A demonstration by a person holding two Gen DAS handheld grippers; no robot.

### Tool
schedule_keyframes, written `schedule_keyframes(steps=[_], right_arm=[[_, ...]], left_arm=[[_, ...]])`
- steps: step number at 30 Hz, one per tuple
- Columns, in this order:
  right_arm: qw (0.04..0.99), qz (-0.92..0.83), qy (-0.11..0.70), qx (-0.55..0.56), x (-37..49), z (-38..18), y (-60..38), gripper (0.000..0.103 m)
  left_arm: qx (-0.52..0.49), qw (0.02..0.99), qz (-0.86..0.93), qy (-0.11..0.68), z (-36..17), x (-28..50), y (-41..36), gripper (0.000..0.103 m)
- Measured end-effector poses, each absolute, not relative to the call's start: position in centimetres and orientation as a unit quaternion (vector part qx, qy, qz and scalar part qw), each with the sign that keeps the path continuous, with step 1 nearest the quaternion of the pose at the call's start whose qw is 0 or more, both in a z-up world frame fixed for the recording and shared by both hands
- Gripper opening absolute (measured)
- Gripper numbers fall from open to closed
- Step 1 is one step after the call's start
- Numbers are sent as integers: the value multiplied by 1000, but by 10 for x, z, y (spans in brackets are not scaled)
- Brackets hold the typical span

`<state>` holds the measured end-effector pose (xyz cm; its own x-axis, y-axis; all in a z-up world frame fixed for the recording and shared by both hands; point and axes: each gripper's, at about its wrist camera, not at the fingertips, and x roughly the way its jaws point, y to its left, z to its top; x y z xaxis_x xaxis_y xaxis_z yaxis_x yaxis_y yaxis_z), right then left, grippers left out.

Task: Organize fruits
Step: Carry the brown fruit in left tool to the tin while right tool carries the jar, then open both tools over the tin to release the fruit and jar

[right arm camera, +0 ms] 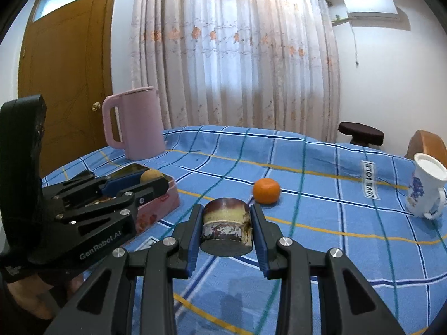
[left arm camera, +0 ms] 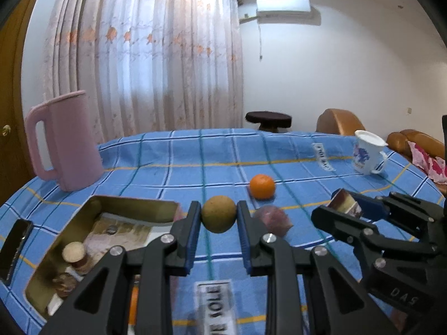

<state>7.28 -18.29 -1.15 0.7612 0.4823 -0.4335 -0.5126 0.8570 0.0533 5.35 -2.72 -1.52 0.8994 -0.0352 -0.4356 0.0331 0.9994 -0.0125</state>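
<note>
Fruits first: left claw (left arm camera: pixel 218 217) is clenched on a round tan-green fruit (left arm camera: pixel 218 213), pads pressing both sides, held up off the blue checked cloth (right arm camera: pixel 321 209) on the worktop, w/ the tin box (left arm camera: pixel 97 223) just to its left. In the right cam that same fruit sits right over the tin's far end.

Right claw (right arm camera: pixel 226 230) is gripping a short dark cylinder thing (right arm camera: pixel 226 227), looks like a lil cake or a printed can w/ a yellowish band, can't tell which. It's also lifted, to the right of the tin.

Tin box is open, gold inside, pink floral on the outside. Some stuff in it: a pale round piece and a few brownish bits, too blurry to ID. Something orange shows at the tin's near end behind the left claw's arm, prob another fruit but can't say for sure.

Just past the tin on the right there's a purplish blurry fruit (left arm camera: pixel 272 219) on the cloth, partly hidden by the left claw's finger. Bit farther back from that is the orange (right arm camera: pixel 266 190), sitting by itself.

Behind the tin, pink jug (right arm camera: pixel 137 124) stands upright at the worktop's edge. Way off to the right of the tin, a white mug w/ blue print (right arm camera: pixel 426 188).
</note>
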Motion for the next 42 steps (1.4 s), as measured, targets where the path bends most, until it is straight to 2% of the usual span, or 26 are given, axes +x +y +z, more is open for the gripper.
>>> schedule_keyframes(steps=[12,28,29,31,33,35,38,42], right_arm=[[897,371,228,-75,70,3,-74,36],[852,425,271,-145,59,-29,2,36],[846,432,277,-148,59,-32,4,36],[846,429,273,-161,56,-34,7,39],[849,423,268,-168,53,-32,5,60],[847,432,265,-158,51,-30,-1,65],[857,420,253,-156,48,-21,-13,66],[877,392,236,-149,51,-7,-48,66]], left_arm=[[-32,965,74,248,-6,40,78,27],[-47,948,81,303,-36,35,128,28],[-46,947,85,306,-38,35,128,32],[-44,946,90,308,-38,34,128,50],[-48,948,89,303,-36,29,127,71],[-46,949,94,296,-33,26,126,80],[-45,954,95,282,-25,20,123,83],[-47,959,93,264,-12,17,116,95]])
